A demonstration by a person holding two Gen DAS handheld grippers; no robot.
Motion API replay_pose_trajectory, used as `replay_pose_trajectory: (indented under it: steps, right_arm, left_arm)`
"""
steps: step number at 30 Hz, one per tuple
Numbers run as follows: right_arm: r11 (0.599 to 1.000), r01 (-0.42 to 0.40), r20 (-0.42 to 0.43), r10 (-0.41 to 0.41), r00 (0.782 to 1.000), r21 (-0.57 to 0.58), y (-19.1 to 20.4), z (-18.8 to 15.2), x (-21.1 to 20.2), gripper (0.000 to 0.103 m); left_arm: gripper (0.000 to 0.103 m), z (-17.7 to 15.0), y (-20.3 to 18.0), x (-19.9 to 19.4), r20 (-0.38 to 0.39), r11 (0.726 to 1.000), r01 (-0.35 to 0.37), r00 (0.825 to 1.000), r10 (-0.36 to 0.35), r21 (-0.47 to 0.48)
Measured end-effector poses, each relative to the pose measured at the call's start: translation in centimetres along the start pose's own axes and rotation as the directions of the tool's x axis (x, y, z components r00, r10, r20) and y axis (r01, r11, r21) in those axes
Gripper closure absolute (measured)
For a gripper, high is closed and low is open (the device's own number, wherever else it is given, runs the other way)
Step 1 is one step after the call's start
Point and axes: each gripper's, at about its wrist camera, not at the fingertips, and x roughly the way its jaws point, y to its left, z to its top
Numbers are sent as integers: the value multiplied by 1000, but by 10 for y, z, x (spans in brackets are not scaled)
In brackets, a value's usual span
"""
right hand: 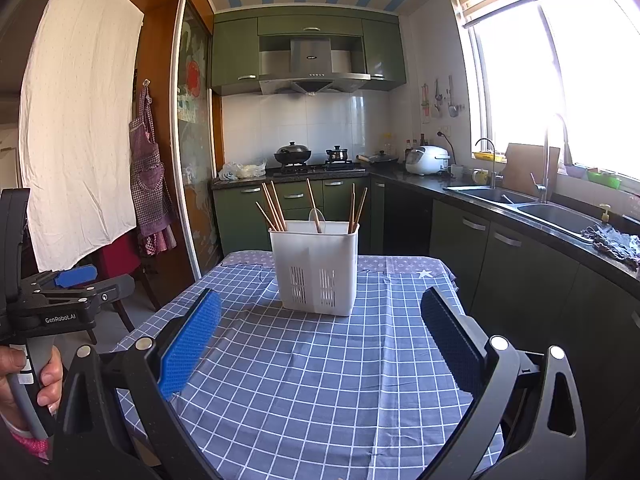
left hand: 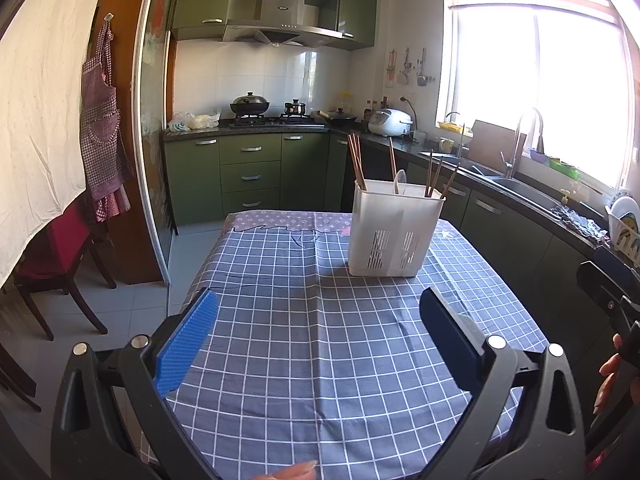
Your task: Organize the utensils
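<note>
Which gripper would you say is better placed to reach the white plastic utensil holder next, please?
Probably the right gripper: the white plastic utensil holder stands almost straight ahead between its open fingers. From the left gripper, also open and empty, it sits off to the right.

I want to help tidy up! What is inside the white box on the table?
Inside the white holder, brown chopsticks stick up in separate bunches, with one pale spoon among them. Its walls hide their lower ends and anything lying at the bottom.

chopsticks [right hand: 275, 211]: lower ends hidden inside the white holder [right hand: 316, 268]
spoon [right hand: 317, 216]: only its bowl shows
my right gripper [left hand: 612, 288]: cut off by the frame edge
</note>
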Motion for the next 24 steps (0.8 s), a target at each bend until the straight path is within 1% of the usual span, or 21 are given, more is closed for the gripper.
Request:
replay_pose_trajectory:
  steps: [24]
  right_arm:
    - [1000, -5, -7, 5, 1000, 6, 1, -5, 3, 5]
  left_arm:
    - [7, -2, 0, 0, -6, 1000, -1, 1000, 1, 2]
